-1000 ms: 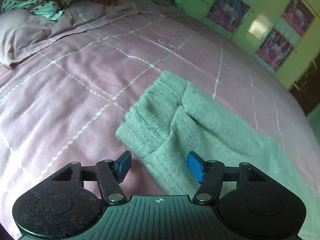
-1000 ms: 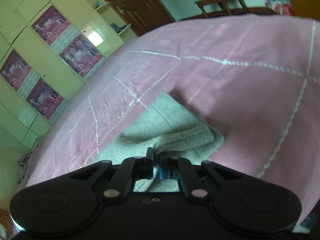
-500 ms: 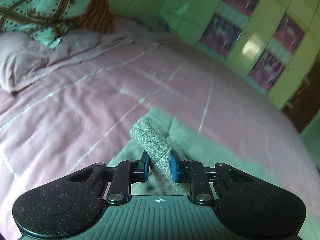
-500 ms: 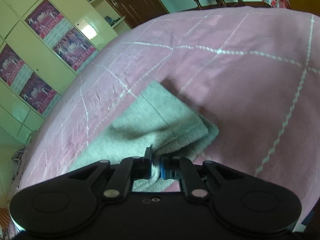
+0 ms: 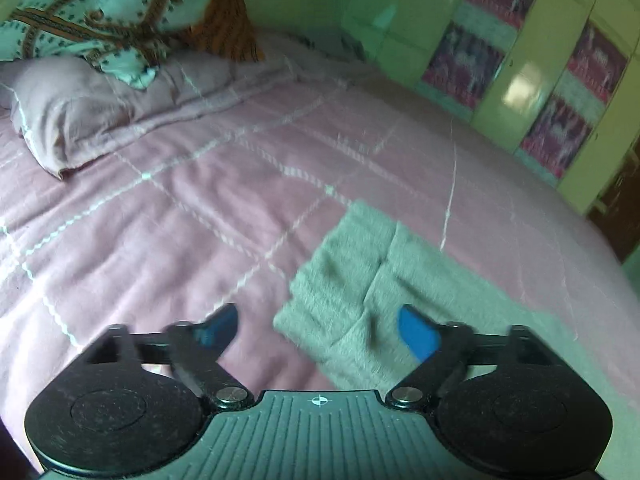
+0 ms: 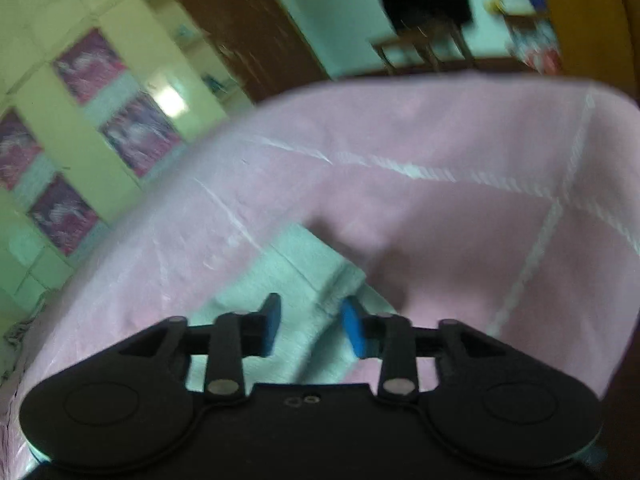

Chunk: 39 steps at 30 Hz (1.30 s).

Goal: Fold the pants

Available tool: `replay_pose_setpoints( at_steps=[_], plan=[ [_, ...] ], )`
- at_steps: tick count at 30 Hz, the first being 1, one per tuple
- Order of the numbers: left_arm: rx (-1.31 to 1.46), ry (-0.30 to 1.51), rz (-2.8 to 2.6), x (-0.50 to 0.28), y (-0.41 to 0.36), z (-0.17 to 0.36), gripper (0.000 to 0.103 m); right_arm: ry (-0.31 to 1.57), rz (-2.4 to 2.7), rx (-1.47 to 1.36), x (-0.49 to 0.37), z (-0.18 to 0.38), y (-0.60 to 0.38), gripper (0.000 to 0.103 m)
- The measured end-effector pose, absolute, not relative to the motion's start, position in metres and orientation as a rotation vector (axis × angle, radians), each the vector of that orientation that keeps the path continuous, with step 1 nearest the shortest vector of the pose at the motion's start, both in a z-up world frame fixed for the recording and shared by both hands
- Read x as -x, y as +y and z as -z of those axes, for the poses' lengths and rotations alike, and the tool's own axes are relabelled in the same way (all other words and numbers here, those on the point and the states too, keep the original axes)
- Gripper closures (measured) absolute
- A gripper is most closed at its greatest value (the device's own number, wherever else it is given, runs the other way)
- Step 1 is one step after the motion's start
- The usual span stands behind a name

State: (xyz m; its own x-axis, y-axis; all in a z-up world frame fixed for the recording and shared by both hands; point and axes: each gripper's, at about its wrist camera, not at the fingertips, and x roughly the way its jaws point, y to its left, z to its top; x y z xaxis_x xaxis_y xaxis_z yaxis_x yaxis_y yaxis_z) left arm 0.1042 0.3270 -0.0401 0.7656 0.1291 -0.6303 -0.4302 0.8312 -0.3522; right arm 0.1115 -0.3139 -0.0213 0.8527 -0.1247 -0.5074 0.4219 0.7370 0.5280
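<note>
Grey-green fleece pants (image 5: pixel 360 280) lie folded flat on a pink quilted bedspread (image 5: pixel 180 220). My left gripper (image 5: pixel 318 330) hovers just above the near corner of the pants with its jaws opening wide; its blue pads (image 5: pixel 416 334) touch no cloth. In the right wrist view the other end of the pants (image 6: pixel 296 276) lies under my right gripper (image 6: pixel 312 326), whose jaws are opening. A fold of cloth sits below the gap, and the pads (image 6: pixel 354 330) do not press on it.
A pink pillow (image 5: pixel 80 104) and a patterned teal and orange cloth (image 5: pixel 120 12) lie at the head of the bed. Yellow-green cupboards with posters (image 5: pixel 540 92) line the far side. A wooden table (image 6: pixel 424 44) stands past the foot of the bed.
Half a second ago both grippers pinched the pants and the left one lifted a ridge of cloth. Both have since let go, their jaws spread, and the cloth lies flat again.
</note>
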Motion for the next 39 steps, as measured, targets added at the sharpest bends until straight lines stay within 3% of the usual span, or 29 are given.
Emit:
replay_pose_setpoints(
  at_steps=[4,13,14,15,17,22,24,27,30,32,39],
  plan=[
    [0.519,0.630,-0.312,-0.114,0.328,0.043,0.015,0.476,0.059,-0.575,-0.144,0.003,-0.269,0.066],
    [0.536,0.635,-0.455,-0.123,0.318,0.062,0.015,0.612,-0.631,-0.315,-0.280,-0.030,-0.067,0.066],
    [0.524,0.641,-0.456,-0.124,0.317,0.064,0.019,0.635,-0.679,-0.298,-0.294,-0.028,-0.048,0.066],
    [0.510,0.647,-0.454,-0.125,0.315,0.067,0.038,0.659,-0.714,-0.283,-0.307,-0.025,-0.031,0.066],
    [0.539,0.633,-0.406,-0.125,0.315,0.071,0.055,0.712,-0.768,-0.242,-0.334,-0.014,0.001,0.066],
    [0.534,0.611,-0.406,-0.126,0.310,0.076,0.057,0.814,-0.834,-0.163,-0.381,0.009,0.052,0.065],
    [0.549,0.595,-0.393,-0.121,0.312,0.079,0.058,0.809,-0.827,-0.138,-0.392,0.014,0.062,0.059],
    [0.578,0.577,-0.372,-0.118,0.316,0.081,0.058,0.832,-0.851,-0.124,-0.403,0.020,0.065,0.058],
    [0.602,0.560,-0.360,-0.116,0.319,0.082,0.059,0.862,-0.905,-0.110,-0.409,0.025,0.072,0.064],
    [0.613,0.540,-0.348,-0.113,0.319,0.082,0.060,0.864,-0.985,-0.116,-0.407,0.023,0.072,0.078],
    [0.613,0.539,-0.337,-0.115,0.321,0.083,0.063,0.922,-0.995,-0.056,-0.412,0.024,0.095,0.073]
  ],
)
